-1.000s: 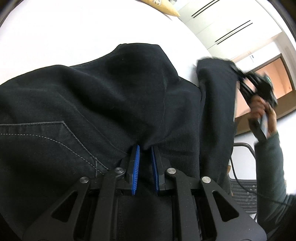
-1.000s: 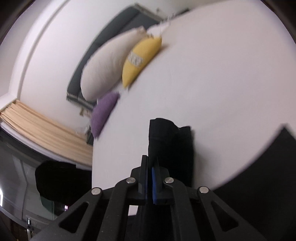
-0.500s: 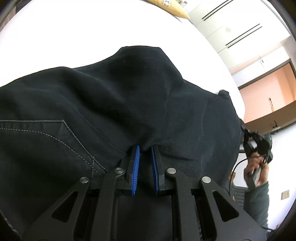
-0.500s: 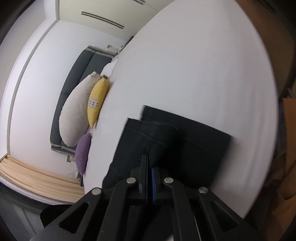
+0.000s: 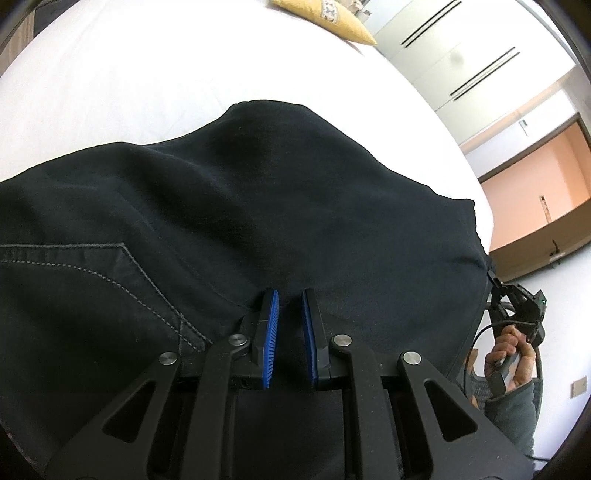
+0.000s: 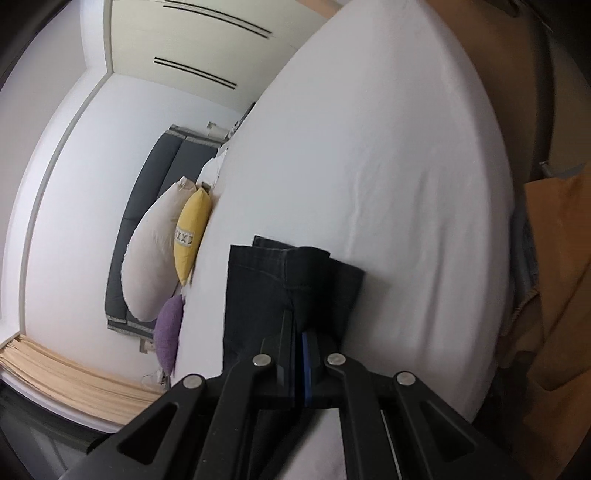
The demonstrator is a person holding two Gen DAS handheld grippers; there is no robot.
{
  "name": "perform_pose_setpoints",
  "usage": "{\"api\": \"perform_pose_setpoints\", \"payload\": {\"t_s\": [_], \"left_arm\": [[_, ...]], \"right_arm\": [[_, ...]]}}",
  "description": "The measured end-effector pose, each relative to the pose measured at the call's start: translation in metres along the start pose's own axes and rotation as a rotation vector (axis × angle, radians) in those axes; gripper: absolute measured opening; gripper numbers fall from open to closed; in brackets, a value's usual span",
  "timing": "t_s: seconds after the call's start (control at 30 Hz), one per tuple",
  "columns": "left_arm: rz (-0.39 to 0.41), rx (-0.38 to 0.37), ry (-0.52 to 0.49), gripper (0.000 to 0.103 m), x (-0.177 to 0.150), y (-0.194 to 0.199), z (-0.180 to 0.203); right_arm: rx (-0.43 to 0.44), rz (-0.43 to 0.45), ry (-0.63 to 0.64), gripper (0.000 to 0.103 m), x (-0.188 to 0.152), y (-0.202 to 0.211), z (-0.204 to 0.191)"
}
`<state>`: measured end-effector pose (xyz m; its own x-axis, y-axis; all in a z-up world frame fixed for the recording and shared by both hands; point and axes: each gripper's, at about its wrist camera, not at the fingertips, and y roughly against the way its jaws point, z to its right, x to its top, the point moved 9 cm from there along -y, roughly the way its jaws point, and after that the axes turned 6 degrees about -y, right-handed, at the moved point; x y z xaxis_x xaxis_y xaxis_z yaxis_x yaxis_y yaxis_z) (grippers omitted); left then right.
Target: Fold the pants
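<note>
No legible text, brand name, number or sign appears in either view. The one candidate is a small white patch with a dark geometric pattern on the yellow fabric cushion (image 6: 192, 230) that leans beside the cream pillow; in the right wrist view its marks resemble a row of crosses, but they cannot be read as letters. The same yellow fabric cushion (image 5: 334, 16) shows a patterned patch in the left wrist view, equally unreadable. The black denim pants (image 5: 236, 229) carry pale stitching only, with no tag or label showing. A small plate on the white wall (image 5: 578, 388) is blank at this size.
</note>
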<state>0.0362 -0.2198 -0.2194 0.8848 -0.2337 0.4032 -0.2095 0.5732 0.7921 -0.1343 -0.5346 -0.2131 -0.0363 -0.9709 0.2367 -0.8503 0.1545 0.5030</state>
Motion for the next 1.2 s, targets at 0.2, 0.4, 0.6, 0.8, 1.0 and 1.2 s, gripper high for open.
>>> {"api": "perform_pose_setpoints", "payload": {"t_s": [0.2,0.4,0.6,0.8,1.0,1.2], "left_arm": [[0.011,-0.009,0.006,0.013,-0.003,0.004,-0.003],[0.015,-0.02,0.027,0.013,-0.002,0.01,-0.007],[0.033,-0.03,0.02,0.013,0.0,0.012,-0.015],[0.045,-0.043,0.02,0.013,-0.002,0.013,-0.016],[0.043,-0.063,0.033,0.013,-0.002,0.017,-0.022],[0.05,-0.063,0.048,0.013,0.002,0.022,-0.029]], "right_arm": [[0.015,-0.015,-0.048,0.003,0.003,-0.012,0.012],[-0.045,-0.036,-0.059,0.004,0.02,-0.006,0.017],[-0.223,0.029,0.278,0.033,0.046,0.019,-0.053],[-0.167,-0.477,0.988,0.03,-0.096,-0.066,-0.181],[-0.303,-0.788,1.006,0.018,-0.16,-0.159,-0.14],[-0.499,-0.318,0.906,0.0,-0.062,-0.205,-0.119]]}}
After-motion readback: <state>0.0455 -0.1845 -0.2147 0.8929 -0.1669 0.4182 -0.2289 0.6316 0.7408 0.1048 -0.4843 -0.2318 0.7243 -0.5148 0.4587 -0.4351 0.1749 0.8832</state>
